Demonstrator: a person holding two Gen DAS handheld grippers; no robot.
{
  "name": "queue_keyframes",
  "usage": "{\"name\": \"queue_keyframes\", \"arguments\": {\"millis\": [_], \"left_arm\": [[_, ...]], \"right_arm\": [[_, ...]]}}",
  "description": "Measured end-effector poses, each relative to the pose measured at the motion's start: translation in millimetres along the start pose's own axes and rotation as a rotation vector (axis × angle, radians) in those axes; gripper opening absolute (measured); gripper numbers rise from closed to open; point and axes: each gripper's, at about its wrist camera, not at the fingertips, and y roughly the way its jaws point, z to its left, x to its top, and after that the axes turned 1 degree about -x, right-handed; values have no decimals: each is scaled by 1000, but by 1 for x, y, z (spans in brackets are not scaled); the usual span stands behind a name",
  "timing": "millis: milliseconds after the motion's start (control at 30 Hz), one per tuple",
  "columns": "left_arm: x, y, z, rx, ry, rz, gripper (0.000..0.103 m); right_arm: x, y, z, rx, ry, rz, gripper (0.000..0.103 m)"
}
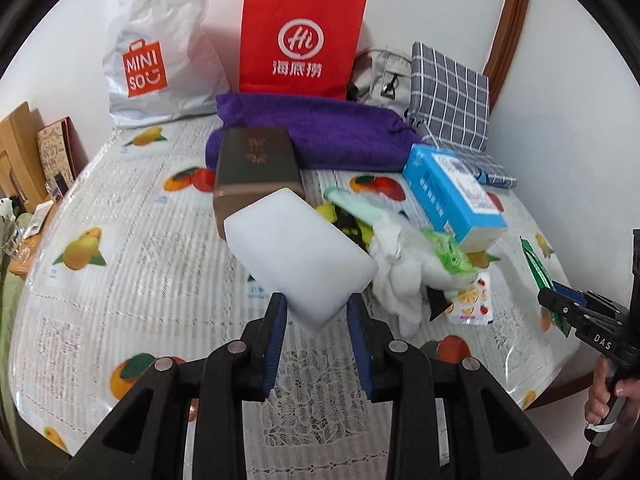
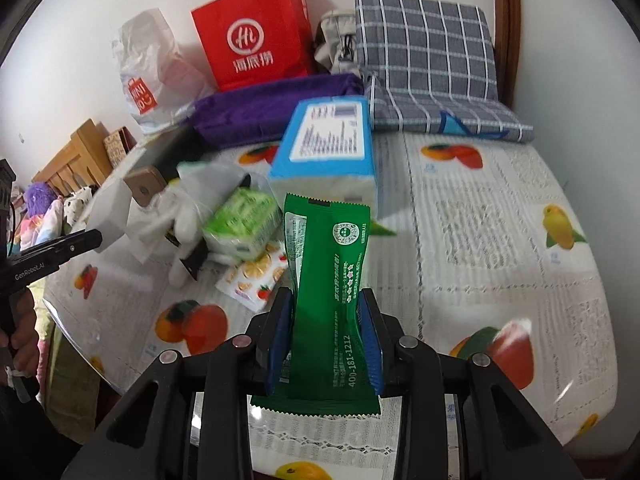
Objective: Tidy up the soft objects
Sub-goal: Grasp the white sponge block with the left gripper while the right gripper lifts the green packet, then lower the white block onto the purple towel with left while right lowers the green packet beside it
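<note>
The left gripper (image 1: 316, 312) has its jaws closed on the near end of a white sponge block (image 1: 300, 248), which is lifted off the bench (image 1: 120, 216) and slants up and away toward a dark box (image 1: 256, 168). That box sits just in front of a folded purple towel (image 1: 320, 128), and the far end of the sponge overlaps the box's near edge in the left wrist view — whether they touch cannot be told.

The right gripper (image 2: 326, 336) has its jaws pinched on a green snack packet (image 2: 332, 296), held upright above the bench, its lower crimped edge hanging below the blue pads.

Right of the dark box lies a heap: a white cloth (image 1: 400, 264), a green tissue pack (image 2: 244, 224), a small fruit-printed sachet (image 2: 256, 276), and a blue tissue box (image 2: 324, 148) tilted over the heap's far side.

Behind the purple towel stand a red paper bag (image 1: 300, 40) and a white plastic bag (image 1: 156, 48) against the wall — beside them a grey checked cloth (image 2: 428, 56).

The bench wears a fruit-printed cover.
</note>
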Motion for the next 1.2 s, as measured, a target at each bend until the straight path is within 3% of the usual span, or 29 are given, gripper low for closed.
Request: {"name": "queue_keyframes", "arguments": {"millis": [567, 1200], "left_arm": [[61, -35, 5, 13, -22, -80, 30], [134, -7, 8, 62, -36, -81, 30]], "right_arm": [[80, -41, 28, 8, -35, -133, 33], [163, -17, 31, 1, -47, -160, 33]]}}
